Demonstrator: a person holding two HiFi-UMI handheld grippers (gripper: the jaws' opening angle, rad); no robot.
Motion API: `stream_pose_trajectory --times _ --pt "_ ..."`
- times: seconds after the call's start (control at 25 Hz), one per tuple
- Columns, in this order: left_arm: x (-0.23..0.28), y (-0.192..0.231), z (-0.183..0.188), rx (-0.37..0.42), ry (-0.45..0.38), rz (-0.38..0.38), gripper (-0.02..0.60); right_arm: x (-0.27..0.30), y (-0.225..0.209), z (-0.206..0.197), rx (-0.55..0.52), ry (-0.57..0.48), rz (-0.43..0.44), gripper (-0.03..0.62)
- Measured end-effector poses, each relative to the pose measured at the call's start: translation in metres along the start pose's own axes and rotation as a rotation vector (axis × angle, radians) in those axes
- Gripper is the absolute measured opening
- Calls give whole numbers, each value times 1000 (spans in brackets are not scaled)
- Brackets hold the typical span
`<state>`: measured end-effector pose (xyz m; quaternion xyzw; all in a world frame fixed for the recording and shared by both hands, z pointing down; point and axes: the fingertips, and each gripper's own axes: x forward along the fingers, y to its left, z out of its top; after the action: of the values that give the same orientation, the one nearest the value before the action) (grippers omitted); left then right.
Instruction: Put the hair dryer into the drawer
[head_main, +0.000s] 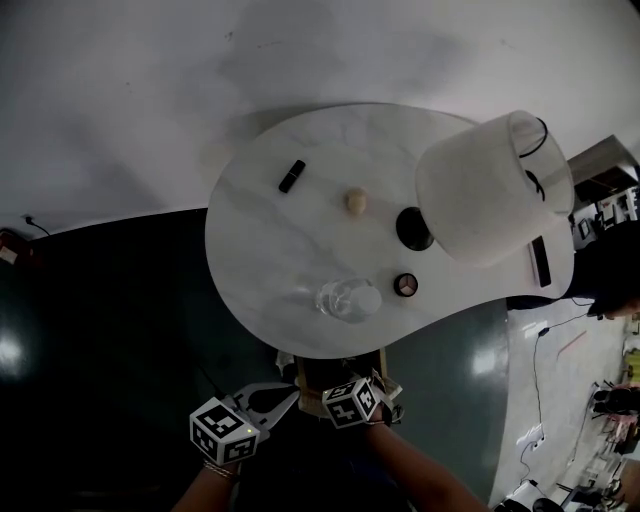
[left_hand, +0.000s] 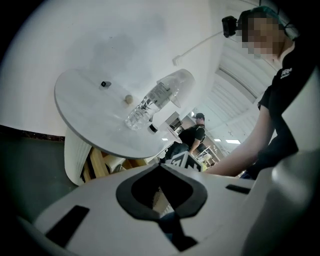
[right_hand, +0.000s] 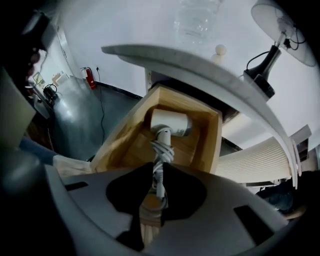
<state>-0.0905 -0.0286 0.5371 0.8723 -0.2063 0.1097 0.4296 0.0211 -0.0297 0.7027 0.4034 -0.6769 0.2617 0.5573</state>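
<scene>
Below, hair dryer (right_hand: 170, 123) in drawer (right_hand: 212, 142), handle end pinched by right hand-held gripper (right_hand: 158, 166)

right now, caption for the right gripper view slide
Hair dryer lying in the open wooden drawer beneath the white table

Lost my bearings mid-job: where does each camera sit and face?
Left gripper view: on left gripper, roughly level toward white marble oval table; person's arm shows.
Right gripper view: on right gripper, down into wooden drawer holding white hair dryer; own jaws show.
Head view: on head, steeply down on table; both grippers, forearms.
Shared: clear plastic bottle, all three.
</scene>
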Motion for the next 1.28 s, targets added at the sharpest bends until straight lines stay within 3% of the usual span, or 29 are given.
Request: stream_pose_trajectory --times 0.12,0.24,0.44,0.68,0.8,0.92,1.16,1.28 --pt "8 -5 5 20 -4 -11 8 -20 -2 -5 19 -40 12 41" --pt "13 -17 10 47 -11 -26 8 -48 -11 0 86 -149 32 28" --pt "18 -36 20 77 -77 -5 8 -110 -35 29 168 -440 136 18" --pt "26 -53 12 132 -123 112 8 -179 -64 63 230 -778 302 17" --pt "28 -71 12 138 -178 162 8 -210 -62 62 166 -864 401 17" --pt "34 -93 12 161 -226 200 8 -234 -61 53 103 -884 469 17" --pt "45 -144 1 177 -357 241 8 -282 -72 23 142 -990 588 17" --pt "48 -171 -10 176 -407 251 8 -306 -59 -2 -58 -1040 626 17"
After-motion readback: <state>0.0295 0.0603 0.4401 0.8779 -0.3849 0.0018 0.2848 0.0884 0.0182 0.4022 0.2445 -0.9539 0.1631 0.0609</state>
